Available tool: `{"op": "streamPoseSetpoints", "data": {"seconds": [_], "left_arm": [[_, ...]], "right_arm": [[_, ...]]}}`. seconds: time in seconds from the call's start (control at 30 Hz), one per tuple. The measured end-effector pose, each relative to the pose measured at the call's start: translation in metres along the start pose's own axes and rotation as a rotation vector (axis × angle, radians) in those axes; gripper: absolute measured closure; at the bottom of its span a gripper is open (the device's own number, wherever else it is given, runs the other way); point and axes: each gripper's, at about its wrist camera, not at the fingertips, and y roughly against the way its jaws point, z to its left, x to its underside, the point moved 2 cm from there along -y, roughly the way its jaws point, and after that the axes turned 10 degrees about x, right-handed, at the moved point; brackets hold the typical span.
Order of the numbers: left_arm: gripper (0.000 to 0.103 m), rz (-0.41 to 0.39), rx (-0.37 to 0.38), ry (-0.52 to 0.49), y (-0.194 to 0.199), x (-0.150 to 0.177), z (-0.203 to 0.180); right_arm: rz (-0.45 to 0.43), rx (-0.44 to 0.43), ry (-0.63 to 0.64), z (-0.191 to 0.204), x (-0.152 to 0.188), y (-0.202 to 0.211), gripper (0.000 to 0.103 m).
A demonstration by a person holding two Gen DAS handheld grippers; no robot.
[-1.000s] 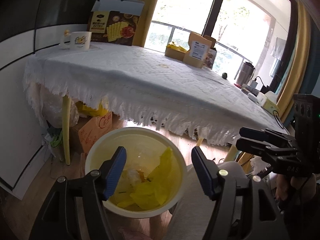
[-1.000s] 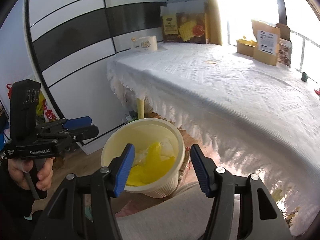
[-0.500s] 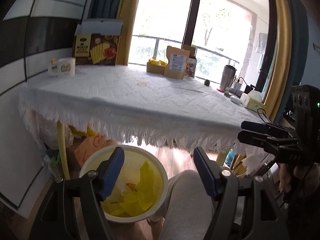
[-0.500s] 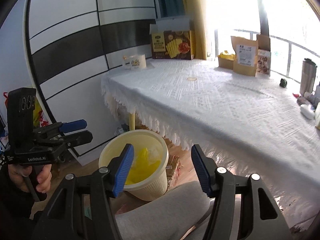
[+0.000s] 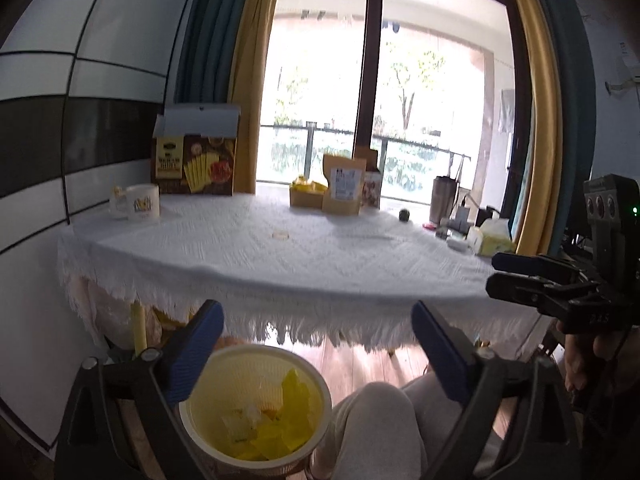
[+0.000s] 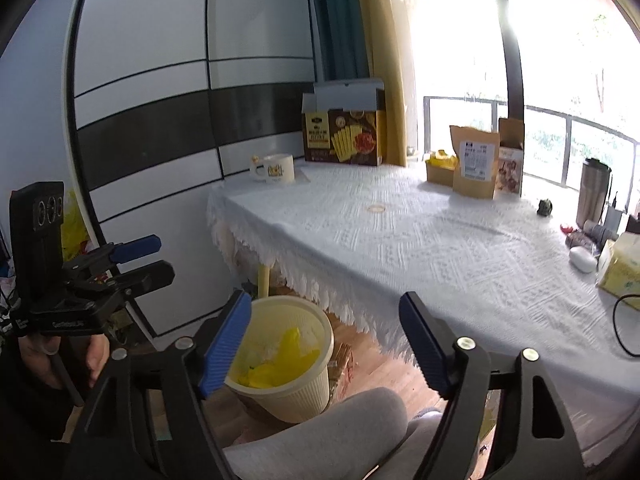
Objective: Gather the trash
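Observation:
A cream waste bin (image 5: 326, 396) (image 6: 288, 396) stands on the floor under the table's near edge, with crumpled yellow wrappers (image 5: 288, 432) (image 6: 276, 360) inside. My left gripper (image 5: 315, 307) hovers above and behind it; its jaws are opening wide with nothing between them. My right gripper (image 6: 325, 297) is likewise raised over the bin, jaws opening and empty. Each gripper shows side-on in the other's view, the right gripper (image 5: 520, 276) and the left gripper (image 6: 140, 256). A small pale ring (image 5: 281, 234) (image 6: 377, 208) lies on the white tablecloth (image 5: 320, 256) (image 6: 400, 248).
At the table's far side are a mug (image 6: 276, 168), a snack box (image 6: 344, 136), a tan pouch (image 6: 476, 164) and a small box of yellow packets (image 6: 440, 168). A steel tumbler (image 6: 594, 192) and tissue box (image 6: 620, 268) sit right. A person's grey-clad knee (image 6: 332, 432) is beside the bin.
Both grippers have risen and drawn back from the bin, which has slid down toward the bottom of both views. Both pairs of jaws stand wider apart than before.

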Motion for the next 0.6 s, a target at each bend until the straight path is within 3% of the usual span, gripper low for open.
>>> {"op": "streamPoseSetpoints", "data": {"seconds": [0.23,0.4,0.6], "left_arm": [[0.0,-0.075,-0.02,-0.074,0.023,-0.013,-0.005],[0.0,-0.13,0.009,-0.047,0.038,-0.025,-0.002],[0.0,-0.118,0.021,-0.051,0.034,-0.022,0.004]], "right_arm": [[-0.052,-0.01,0.012,0.005,-0.015,0.026,0.008],[-0.072,-0.015,0.024,0.009,-0.022,0.037,0.005],[-0.092,-0.012,0.057,0.02,-0.026,0.046,0.001]]}}
